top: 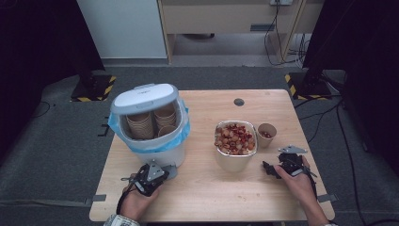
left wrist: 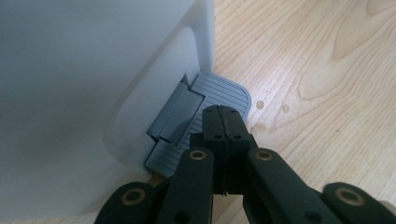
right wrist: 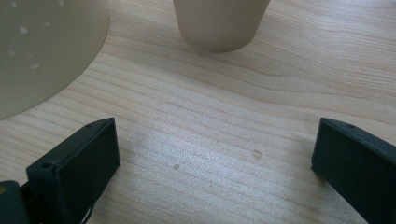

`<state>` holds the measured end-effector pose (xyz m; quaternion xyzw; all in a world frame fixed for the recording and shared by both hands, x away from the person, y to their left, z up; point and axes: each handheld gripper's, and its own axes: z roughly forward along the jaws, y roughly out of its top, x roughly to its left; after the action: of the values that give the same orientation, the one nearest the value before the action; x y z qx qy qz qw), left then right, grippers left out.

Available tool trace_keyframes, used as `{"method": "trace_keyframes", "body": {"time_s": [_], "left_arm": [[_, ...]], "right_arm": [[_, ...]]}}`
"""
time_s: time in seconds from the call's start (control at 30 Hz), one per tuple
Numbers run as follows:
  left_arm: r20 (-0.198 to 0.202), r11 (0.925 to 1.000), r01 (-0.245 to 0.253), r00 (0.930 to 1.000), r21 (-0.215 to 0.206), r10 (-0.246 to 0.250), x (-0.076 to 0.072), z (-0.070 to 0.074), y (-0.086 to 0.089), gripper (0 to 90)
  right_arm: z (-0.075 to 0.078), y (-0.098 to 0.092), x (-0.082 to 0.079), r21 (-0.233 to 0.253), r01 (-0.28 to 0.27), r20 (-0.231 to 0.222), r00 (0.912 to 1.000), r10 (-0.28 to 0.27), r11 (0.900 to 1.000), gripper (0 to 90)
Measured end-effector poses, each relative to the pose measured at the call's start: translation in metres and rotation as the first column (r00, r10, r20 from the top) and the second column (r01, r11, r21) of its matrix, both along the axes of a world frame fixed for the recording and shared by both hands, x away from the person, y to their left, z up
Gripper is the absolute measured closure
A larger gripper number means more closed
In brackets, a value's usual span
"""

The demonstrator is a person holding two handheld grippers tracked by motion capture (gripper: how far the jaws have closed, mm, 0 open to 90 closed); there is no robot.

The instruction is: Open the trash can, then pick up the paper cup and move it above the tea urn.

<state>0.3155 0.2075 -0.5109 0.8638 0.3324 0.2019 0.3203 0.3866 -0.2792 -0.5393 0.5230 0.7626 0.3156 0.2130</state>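
The left claw [left wrist: 223, 122], jaws pressed together, rests on the bin's pedal [left wrist: 219, 95], which juts toward six o'clock. The right claw [right wrist: 210, 163] gapes wide; the paper cup [right wrist: 220, 23] stands at twelve o'clock.

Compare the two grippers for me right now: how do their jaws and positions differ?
The left gripper has its jaws shut together, tips on the grey pedal at the foot of the white bin; the right gripper has its jaws wide apart over bare table. The left is at the bin, while the right is short of the small paper cup, not touching it. Both are hand-held, low near the table.
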Motion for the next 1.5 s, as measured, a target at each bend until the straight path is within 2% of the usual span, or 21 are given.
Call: {"method": "trace_keyframes", "body": {"time_s": [0.07, 0.17, 0.23, 0.53, 0.57, 0.93, 1.07, 1.1, 1.3, 1.5], "left_arm": [[-0.008, 0.9999, 0.003, 1.0, 0.012, -0.003, 0.0, -0.001, -0.001, 89.9], [-0.019, 1.0, -0.001, 0.9998, -0.001, 0.001, 0.001, -0.002, 0.001, 89.9], [-0.014, 1.0, 0.0, 0.9999, 0.01, 0.0, 0.001, -0.002, 0.0, 89.9], [-0.015, 1.0, 0.001, 0.9999, 0.008, 0.0, 0.001, -0.002, 0.0, 89.8], [-0.015, 0.9999, 0.001, 0.9999, 0.01, -0.001, 0.001, -0.001, 0.0, 89.8], [-0.015, 1.0, 0.001, 0.9999, 0.009, -0.001, 0.001, -0.001, 0.0, 89.8], [-0.015, 1.0, 0.001, 0.9999, 0.01, 0.0, 0.001, -0.001, 0.0, 89.8], [-0.016, 1.0, 0.0, 0.9999, 0.008, 0.0, 0.001, -0.001, 0.0, 89.8], [-0.018, 1.0, -0.001, 0.9998, 0.007, 0.001, 0.001, -0.001, 0.0, 89.9], [-0.015, 0.9999, -0.001, 0.9999, 0.011, 0.001, 0.001, -0.001, 0.0, 89.9]], "right_arm": [[0.0, 0.0, 0.0, 0.0, 0.0, 0.0, 1.0, 0.0, 1.0, 1.2], [0.0, 0.0, 0.0, 0.0, 0.0, 0.0, 1.0, 0.0, 1.0, 1.2], [0.0, 0.0, 0.0, 0.0, 0.0, 0.0, 1.0, 0.0, 1.0, 1.2], [0.0, -0.001, 0.0, -0.002, -0.007, -0.001, 1.0, 0.007, 1.0, 1.9], [0.001, -0.002, 0.0, -0.002, -0.004, 0.008, 1.0, 0.004, 1.0, 4.1], [0.002, -0.001, -0.001, -0.022, -0.017, 0.02, 0.9997, 0.017, 1.0, 5.1], [0.004, -0.002, -0.001, -0.012, -0.012, 0.036, 0.9993, 0.013, 1.0, 5.8], [0.007, -0.001, -0.001, 0.007, -0.004, 0.048, 0.9989, 0.004, 1.0, 6.3], [0.013, -0.003, 0.002, 0.013, 0.003, 0.072, 0.9974, -0.004, 1.0, 8.7], [0.032, -0.007, 0.007, 0.03, -0.002, 0.119, 0.9929, -0.002, 1.0, 12.7]]}}
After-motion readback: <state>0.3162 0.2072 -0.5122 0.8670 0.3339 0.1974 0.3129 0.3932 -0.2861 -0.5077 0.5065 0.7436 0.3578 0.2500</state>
